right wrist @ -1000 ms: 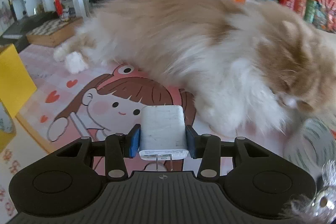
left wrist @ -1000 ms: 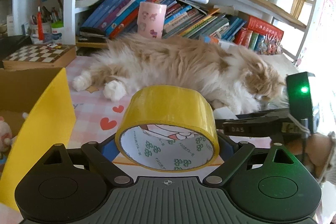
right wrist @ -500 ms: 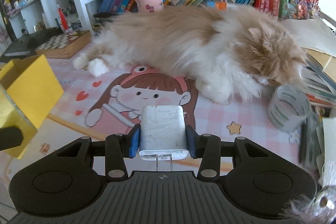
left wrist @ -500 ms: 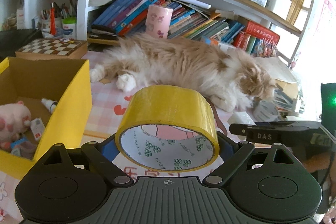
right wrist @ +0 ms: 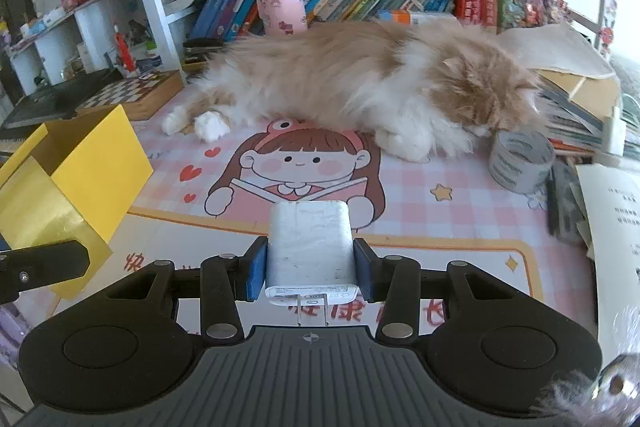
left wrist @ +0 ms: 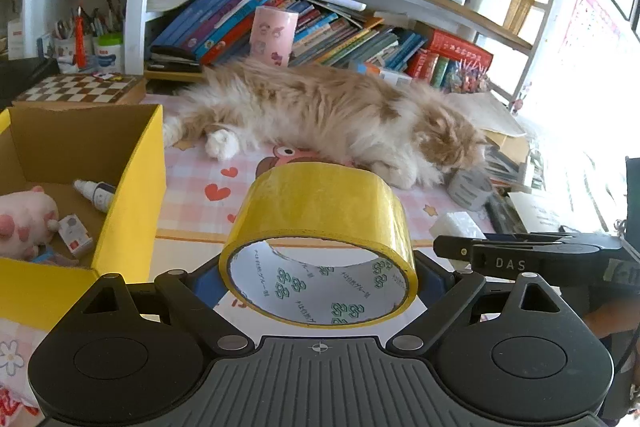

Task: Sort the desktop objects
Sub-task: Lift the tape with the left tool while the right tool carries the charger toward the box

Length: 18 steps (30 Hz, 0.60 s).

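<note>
My left gripper [left wrist: 318, 273] is shut on a yellow tape roll [left wrist: 320, 215], held wide across the roll with its hole facing the camera. My right gripper [right wrist: 310, 263] is shut on a white charger plug [right wrist: 310, 247], its two prongs pointing back at the camera. In the left wrist view the right gripper's finger [left wrist: 520, 259] shows at the right with the charger plug [left wrist: 454, 225] beyond it. A yellow cardboard box [left wrist: 132, 187] stands open at the left, with a pink plush, a small bottle and a small carton inside. The same box [right wrist: 96, 163] shows at the left of the right wrist view.
A long-haired cat [left wrist: 332, 115] lies across the pink desk mat [right wrist: 400, 211] at the back. A grey tape roll [right wrist: 520, 161] sits by its head. Papers and books [right wrist: 612, 219] pile up at the right. A chessboard [left wrist: 80, 89] and bookshelves stand behind.
Both grippers have drawn back from the cat and risen, each keeping its object. The yellow box and its contents have come further into the left wrist view.
</note>
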Tool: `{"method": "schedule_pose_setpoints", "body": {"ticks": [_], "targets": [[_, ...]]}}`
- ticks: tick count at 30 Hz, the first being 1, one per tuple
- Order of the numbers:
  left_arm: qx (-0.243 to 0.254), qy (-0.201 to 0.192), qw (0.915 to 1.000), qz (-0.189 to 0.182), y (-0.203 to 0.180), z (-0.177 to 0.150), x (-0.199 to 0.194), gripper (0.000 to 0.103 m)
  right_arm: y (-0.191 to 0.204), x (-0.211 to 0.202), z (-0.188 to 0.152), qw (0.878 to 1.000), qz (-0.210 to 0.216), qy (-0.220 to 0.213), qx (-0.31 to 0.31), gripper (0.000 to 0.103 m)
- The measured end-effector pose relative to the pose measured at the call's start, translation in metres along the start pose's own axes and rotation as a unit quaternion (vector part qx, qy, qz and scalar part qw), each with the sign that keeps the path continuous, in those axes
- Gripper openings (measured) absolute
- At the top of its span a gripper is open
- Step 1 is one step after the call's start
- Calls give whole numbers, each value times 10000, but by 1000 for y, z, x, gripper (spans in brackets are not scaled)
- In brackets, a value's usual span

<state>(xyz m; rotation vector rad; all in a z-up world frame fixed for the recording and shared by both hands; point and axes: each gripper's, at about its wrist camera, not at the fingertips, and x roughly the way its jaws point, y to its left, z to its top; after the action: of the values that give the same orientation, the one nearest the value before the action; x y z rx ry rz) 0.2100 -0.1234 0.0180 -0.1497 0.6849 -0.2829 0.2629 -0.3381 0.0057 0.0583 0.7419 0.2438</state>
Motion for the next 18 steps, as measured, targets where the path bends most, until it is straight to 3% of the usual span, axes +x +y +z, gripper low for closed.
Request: {"method": "schedule_pose_setpoints", "body": {"ticks": [18], "targets": [[122, 87, 9996, -224, 28, -23, -34, 93, 51, -29, -39, 9998, -49, 163, 75, 41]]}}
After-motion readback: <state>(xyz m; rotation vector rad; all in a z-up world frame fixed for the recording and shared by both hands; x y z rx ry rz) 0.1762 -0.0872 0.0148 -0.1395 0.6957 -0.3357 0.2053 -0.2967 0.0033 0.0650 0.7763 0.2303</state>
